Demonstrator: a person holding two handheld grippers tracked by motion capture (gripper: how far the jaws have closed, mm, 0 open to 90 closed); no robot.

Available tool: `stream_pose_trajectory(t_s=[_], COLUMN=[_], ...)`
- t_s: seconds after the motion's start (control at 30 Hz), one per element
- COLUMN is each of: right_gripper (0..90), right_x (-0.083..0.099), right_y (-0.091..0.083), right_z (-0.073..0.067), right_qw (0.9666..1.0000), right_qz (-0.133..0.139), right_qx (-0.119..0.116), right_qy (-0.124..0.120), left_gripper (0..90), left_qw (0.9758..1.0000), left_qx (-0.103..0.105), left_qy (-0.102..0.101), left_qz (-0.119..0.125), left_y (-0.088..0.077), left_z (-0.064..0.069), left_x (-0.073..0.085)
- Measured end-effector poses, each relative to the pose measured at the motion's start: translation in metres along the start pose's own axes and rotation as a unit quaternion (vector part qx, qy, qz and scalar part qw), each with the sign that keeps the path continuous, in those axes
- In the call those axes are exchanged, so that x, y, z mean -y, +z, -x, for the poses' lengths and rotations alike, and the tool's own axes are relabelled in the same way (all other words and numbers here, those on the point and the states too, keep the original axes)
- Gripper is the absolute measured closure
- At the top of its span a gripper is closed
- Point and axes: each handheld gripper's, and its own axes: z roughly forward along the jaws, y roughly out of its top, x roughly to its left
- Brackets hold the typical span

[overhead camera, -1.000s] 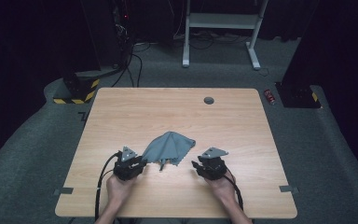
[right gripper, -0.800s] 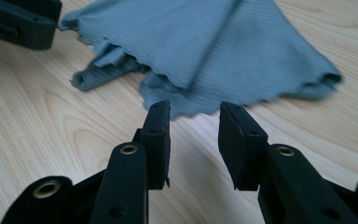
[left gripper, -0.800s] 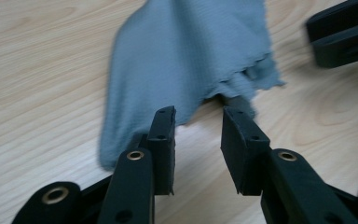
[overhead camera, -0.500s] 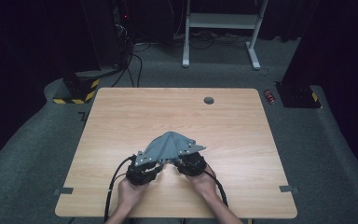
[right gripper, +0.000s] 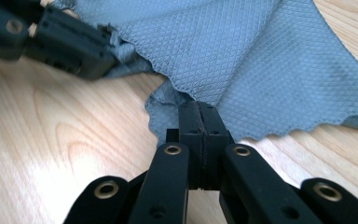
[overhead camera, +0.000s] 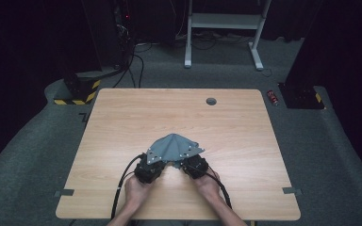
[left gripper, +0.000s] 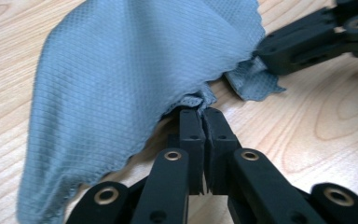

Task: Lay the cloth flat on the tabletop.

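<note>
In the high view, the grey cloth (overhead camera: 172,147) lies bunched in a peak at the lower centre of the desk (overhead camera: 122,122); the left hand-held gripper (overhead camera: 156,161) and the right hand-held gripper (overhead camera: 187,160) sit close together at its near edge, both hands coming up from the bottom of the frame, wrists angled inward (cables trail back toward the person).

The left gripper view adds the pinch itself; its jaws have just been closing and now clamp the cloth's scalloped hem (left gripper: 200,99), the fabric rising to the upper left, the other gripper at upper right.

The right gripper view shows its jaws likewise just closed tight on a fold of hem (right gripper: 186,100); the cloth spreads across the upper right, the left gripper at upper left.
</note>
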Motion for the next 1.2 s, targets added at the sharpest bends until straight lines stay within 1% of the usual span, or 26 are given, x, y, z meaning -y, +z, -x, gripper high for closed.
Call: stream_pose_trajectory(t_s=[0.1, 0.13, 0.17, 0.2, 0.23, 0.27, 0.3, 0.4, 0.43, 0.47, 0.5, 0.57, 0.6, 0.67, 0.73, 0.8, 0.83, 0.87, 0.9, 0.93, 0.97, 1.03, 1.07, 1.17, 1.2], right_gripper=[90.0, 90.0, 90.0, 90.0, 90.0, 90.0, 90.0, 89.9, 88.9, 83.7, 82.0, 78.4, 76.0, 70.9, 69.2, 66.5, 67.0, 69.8, 76.2, 86.3, 86.3, 89.1, 89.8, 89.9, 89.9], right_x=[0.004, 0.006, 0.008, 0.012, 0.012, 0.015, 0.015, 0.018, 0.018, 0.017, 0.017, 0.014, 0.012, 0.007, 0.005, 0.002, 0.001, 0.001, 0.001, 0.002, 0.002, 0.003, 0.005, 0.008, 0.010], right_y=[-0.006, -0.009, -0.013, -0.020, -0.020, -0.026, -0.026, -0.032, -0.032, -0.031, -0.030, -0.025, -0.022, -0.012, -0.009, -0.003, 0.000, 0.002, 0.002, 0.000, 0.000, -0.002, -0.004, -0.008, -0.011], right_z=[0.002, 0.004, 0.005, 0.008, 0.008, 0.012, 0.012, 0.015, 0.015, 0.014, 0.013, 0.009, 0.006, -0.001, -0.002, -0.005, -0.006, -0.007, -0.009, -0.009, -0.009, -0.008, -0.008, -0.007, -0.005], right_qw=[1.0000, 1.0000, 0.9999, 0.9998, 0.9998, 0.9997, 0.9997, 0.9994, 0.9994, 0.9992, 0.9991, 0.9992, 0.9992, 0.9992, 0.9993, 0.9996, 0.9997, 0.9998, 1.0000, 1.0000, 1.0000, 0.9999, 0.9997, 0.9997, 0.9997], right_qz=[0.005, 0.007, 0.009, 0.012, 0.012, 0.015, 0.015, 0.022, 0.024, 0.027, 0.030, 0.031, 0.031, 0.030, 0.029, 0.019, 0.014, 0.011, 0.010, 0.006, 0.006, 0.004, 0.001, 0.001, 0.004], right_qx=[0.002, 0.004, 0.006, 0.009, 0.009, 0.013, 0.013, 0.009, 0.006, 0.003, 0.001, -0.006, -0.008, -0.016, -0.017, -0.016, -0.015, -0.012, -0.001, 0.004, 0.004, 0.003, 0.009, 0.013, 0.014], right_qy=[0.003, 0.006, 0.006, 0.010, 0.010, 0.011, 0.011, 0.024, 0.025, 0.029, 0.028, 0.024, 0.022, 0.020, 0.016, 0.017, 0.014, 0.011, 0.000, -0.006, -0.006, -0.012, -0.023, -0.022, -0.018], left_gripper=[88.5, 88.6, 88.6, 88.7, 88.7, 88.7, 88.7, 88.7, 88.7, 88.7, 88.7, 88.7, 88.7, 88.7, 88.7, 88.7, 88.7, 88.7, 88.7, 88.7, 88.7, 88.7, 88.7, 88.7, 88.7], left_qw=[1.0000, 1.0000, 0.9999, 0.9998, 0.9998, 0.9997, 0.9997, 0.9996, 0.9996, 0.9995, 0.9995, 0.9994, 0.9994, 0.9994, 0.9994, 0.9994, 0.9994, 0.9994, 0.9993, 0.9993, 0.9993, 0.9992, 0.9991, 0.9989, 0.9988], left_qx=[-0.005, -0.007, -0.011, -0.017, -0.017, -0.019, -0.019, -0.019, -0.021, -0.021, -0.022, -0.022, -0.024, -0.022, -0.021, -0.022, -0.022, -0.022, -0.021, -0.023, -0.024, -0.026, -0.026, -0.030, -0.032], left_qy=[-0.002, -0.005, -0.004, -0.009, -0.009, -0.015, -0.015, -0.020, -0.021, -0.021, -0.022, -0.026, -0.024, -0.028, -0.027, -0.027, -0.026, -0.027, -0.029, -0.028, -0.030, -0.029, -0.033, -0.036, -0.035], left_qz=[-0.002, -0.002, -0.004, -0.004, -0.004, -0.001, -0.001, -0.001, 0.001, 0.001, 0.001, 0.001, 0.002, 0.002, 0.002, 0.002, 0.002, 0.002, 0.002, 0.002, 0.003, 0.001, 0.003, 0.004, 0.003], left_y=[0.000, -0.001, -0.001, -0.003, -0.003, -0.004, -0.004, -0.004, -0.004, -0.004, -0.005, -0.006, -0.007, -0.007, -0.007, -0.007, -0.006, -0.006, -0.006, -0.006, -0.006, -0.006, -0.006, -0.006, -0.006], left_z=[-0.004, -0.006, -0.009, -0.013, -0.013, -0.018, -0.018, -0.020, -0.021, -0.022, -0.023, -0.025, -0.026, -0.027, -0.027, -0.028, -0.028, -0.029, -0.029, -0.030, -0.030, -0.032, -0.032, -0.035, -0.037], left_x=[0.000, 0.000, 0.000, 0.000, 0.000, 0.001, 0.001, 0.003, 0.003, 0.004, 0.004, 0.004, 0.004, 0.005, 0.005, 0.005, 0.005, 0.006, 0.006, 0.006, 0.006, 0.006, 0.006, 0.007, 0.007])
